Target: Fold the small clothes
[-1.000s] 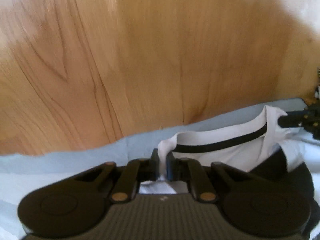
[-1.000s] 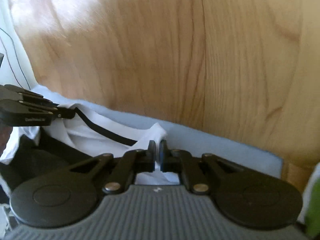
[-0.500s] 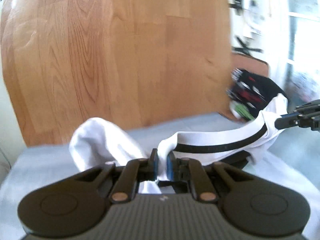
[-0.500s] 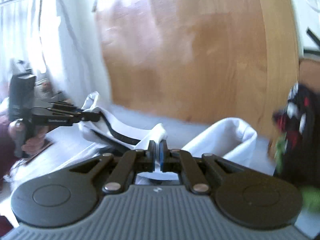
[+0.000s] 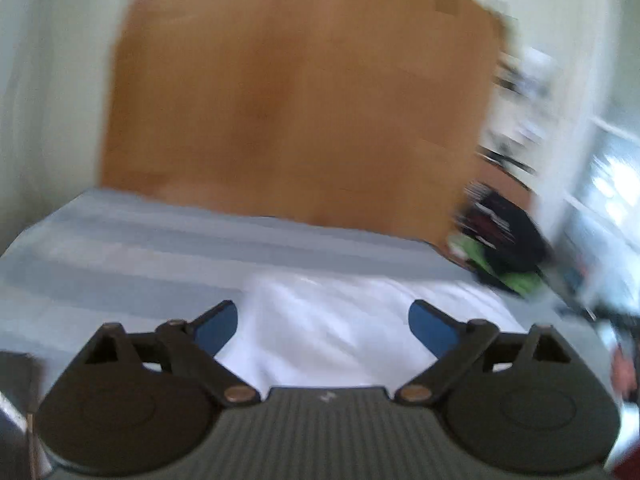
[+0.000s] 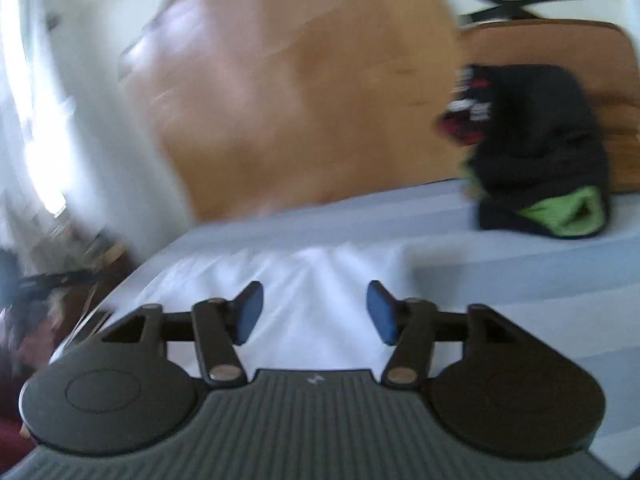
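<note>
I could read no brand, label or lettering in either view; both pictures were smeared by motion, and the red and white print on the dark clothes [image 6: 532, 148] was too blurred to make out.

The left tongs [image 5: 323, 322] stood released, their jaws spread wide and having just been opening, with the blue pads [image 5: 218, 330] clear of any cloth. The right tongs [image 6: 315, 312] were also released, spread less wide, their jaws likewise having just been opening, and nothing was gripped between their pads [image 6: 250, 314].

The task item, a white garment [image 5: 340, 320], lay flat on the pale blue-grey striped sheet [image 5: 132, 264], directly ahead of and beneath both tongs. In the right wrist view the same white garment [image 6: 304, 280] spread from below the fingers toward the far edge of the sheet [image 6: 500, 276].

A pile of dark clothes with a green lining [image 6: 560, 216] sat on the sheet well apart from the white garment, on the right of both views [image 5: 504, 248]. Nothing stood between the tongs and the white garment.

Behind the sheet rose a broad wooden panel [image 5: 288, 92]. A second, smaller wooden board [image 6: 560, 44] stood behind the dark pile. Bright window light [image 6: 24, 120] washed out the left of the right wrist view, and pale walls [image 5: 48, 80] framed the panel.
</note>
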Motion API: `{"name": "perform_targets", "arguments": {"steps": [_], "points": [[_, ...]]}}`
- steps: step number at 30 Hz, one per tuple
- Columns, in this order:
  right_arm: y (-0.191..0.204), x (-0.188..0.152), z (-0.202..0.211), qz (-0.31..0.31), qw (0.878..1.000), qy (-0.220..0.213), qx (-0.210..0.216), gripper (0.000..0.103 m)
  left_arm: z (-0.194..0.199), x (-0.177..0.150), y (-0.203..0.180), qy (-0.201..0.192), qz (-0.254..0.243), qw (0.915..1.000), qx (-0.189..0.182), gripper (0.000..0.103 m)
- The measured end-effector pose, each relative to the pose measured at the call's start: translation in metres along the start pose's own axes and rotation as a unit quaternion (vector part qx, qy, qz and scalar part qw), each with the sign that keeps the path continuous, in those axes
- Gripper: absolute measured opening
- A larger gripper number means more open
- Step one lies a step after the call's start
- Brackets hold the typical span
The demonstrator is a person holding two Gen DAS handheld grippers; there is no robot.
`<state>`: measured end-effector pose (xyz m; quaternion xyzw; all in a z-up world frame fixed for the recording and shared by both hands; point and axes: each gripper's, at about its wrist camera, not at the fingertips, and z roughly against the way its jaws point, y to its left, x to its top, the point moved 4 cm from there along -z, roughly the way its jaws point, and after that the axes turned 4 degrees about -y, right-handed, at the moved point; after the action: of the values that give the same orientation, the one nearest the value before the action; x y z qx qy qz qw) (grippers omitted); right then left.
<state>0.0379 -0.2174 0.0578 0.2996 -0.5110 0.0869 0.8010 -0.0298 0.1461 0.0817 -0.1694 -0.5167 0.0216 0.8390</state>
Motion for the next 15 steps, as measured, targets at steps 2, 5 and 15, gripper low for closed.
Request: {"name": "perform_targets", "arguments": {"steps": [2,5,15], "points": [[-0.009,-0.003,-0.025,-0.005,0.999,0.013,-0.034,0.062,-0.032,0.004,0.021,0.026,0.044,0.9985,0.018,0.091],[-0.021,-0.01,-0.063,-0.017,0.998,0.043,-0.044,0.062,-0.082,0.002,0.038,0.081,0.089,0.9927,0.003,0.091],[-0.025,0.004,-0.096,-0.025,0.998,-0.003,-0.06,0.01,-0.132,-0.023,0.021,0.103,0.069,0.9916,-0.037,0.015]]}}
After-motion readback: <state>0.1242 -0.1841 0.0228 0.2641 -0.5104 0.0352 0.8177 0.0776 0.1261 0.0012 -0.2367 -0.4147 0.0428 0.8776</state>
